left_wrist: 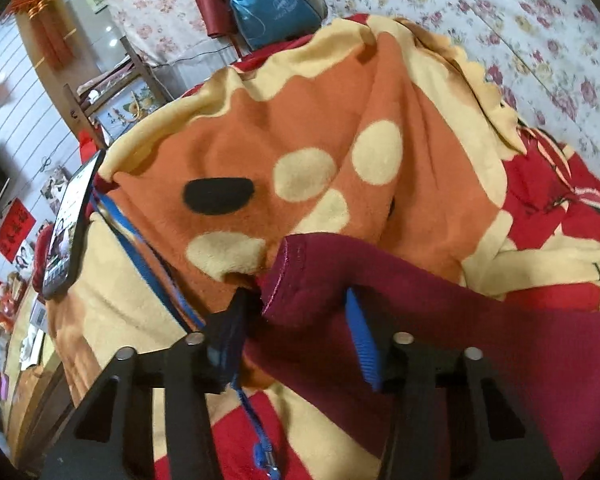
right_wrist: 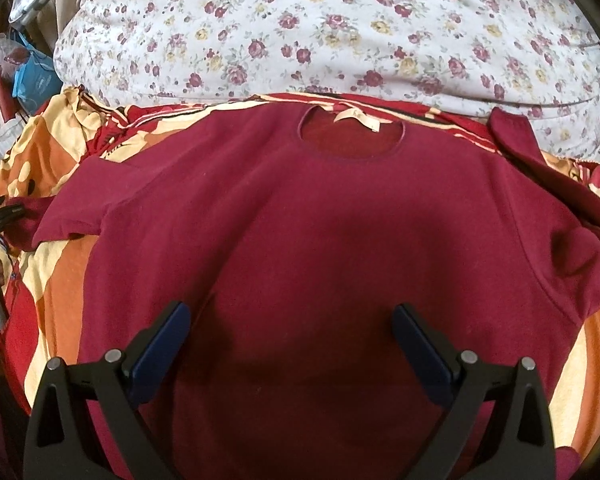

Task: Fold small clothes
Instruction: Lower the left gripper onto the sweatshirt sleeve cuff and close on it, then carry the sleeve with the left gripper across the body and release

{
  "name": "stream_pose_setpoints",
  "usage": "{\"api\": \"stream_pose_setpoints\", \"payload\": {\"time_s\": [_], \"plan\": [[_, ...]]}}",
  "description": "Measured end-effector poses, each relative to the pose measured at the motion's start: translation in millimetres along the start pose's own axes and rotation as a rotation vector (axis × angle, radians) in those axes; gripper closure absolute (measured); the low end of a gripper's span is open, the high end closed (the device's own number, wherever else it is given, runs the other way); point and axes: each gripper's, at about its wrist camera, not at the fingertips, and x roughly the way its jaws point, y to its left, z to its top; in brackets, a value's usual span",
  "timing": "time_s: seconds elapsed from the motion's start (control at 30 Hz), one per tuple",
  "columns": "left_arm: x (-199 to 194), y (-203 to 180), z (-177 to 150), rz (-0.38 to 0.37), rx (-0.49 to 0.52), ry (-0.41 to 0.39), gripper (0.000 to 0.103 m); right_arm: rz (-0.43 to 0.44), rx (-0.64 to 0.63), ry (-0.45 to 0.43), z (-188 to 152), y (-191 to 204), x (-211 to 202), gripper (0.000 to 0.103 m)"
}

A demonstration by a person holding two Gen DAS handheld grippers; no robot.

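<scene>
A maroon T-shirt [right_wrist: 308, 220] lies front-up on a blanket, neck hole with a cream label at the far side. Its right sleeve is bunched at the far right. My right gripper [right_wrist: 292, 316] hovers open over the shirt's lower middle, holding nothing. In the left wrist view my left gripper [left_wrist: 296, 300] has its jaws apart around the hem of the shirt's left sleeve [left_wrist: 312, 272], which lies between the fingers. The left gripper also shows at the left edge of the right wrist view [right_wrist: 4, 212] at that sleeve.
The blanket [left_wrist: 300, 128] is orange, cream and red with spots. A floral quilt [right_wrist: 340, 28] rises behind the shirt. A phone [left_wrist: 70, 224] stands at the blanket's left edge with a blue strap [left_wrist: 156, 256] beside it. A blue bag [left_wrist: 272, 8] sits far back.
</scene>
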Motion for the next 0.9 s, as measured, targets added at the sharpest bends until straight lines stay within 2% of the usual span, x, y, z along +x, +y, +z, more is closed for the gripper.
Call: {"api": "stream_pose_setpoints", "payload": {"time_s": [0.1,0.2,0.3,0.37,0.47,0.6,0.7,0.9], "plan": [[-7,-8,-2,-0.007,0.03,-0.011,0.091,-0.001,0.005,-0.002,0,0,0,0.001],[-22,-13,-6,-0.026,0.04,-0.025,0.096,0.001,0.007,-0.004,0,1,1,0.001],[-47,-24,-15,-0.085,0.07,-0.053,0.099,0.016,0.003,-0.007,0,1,-2,0.001],[-69,-31,-19,-0.176,0.081,-0.061,0.1,0.028,0.012,-0.013,0,-2,-6,0.001],[-108,-46,-23,-0.352,0.102,-0.064,0.1,0.025,0.023,-0.032,3,-8,-14,0.001],[-175,-87,-31,-0.605,0.16,-0.048,0.1,0.02,0.042,-0.066,6,-19,-27,0.001],[-212,-122,-33,-0.712,0.212,-0.035,0.1,0.022,0.06,-0.075,7,-29,-33,0.001],[-278,-184,-37,-0.877,0.29,-0.036,0.1,-0.006,0.092,-0.106,3,-52,-46,0.001]]}}
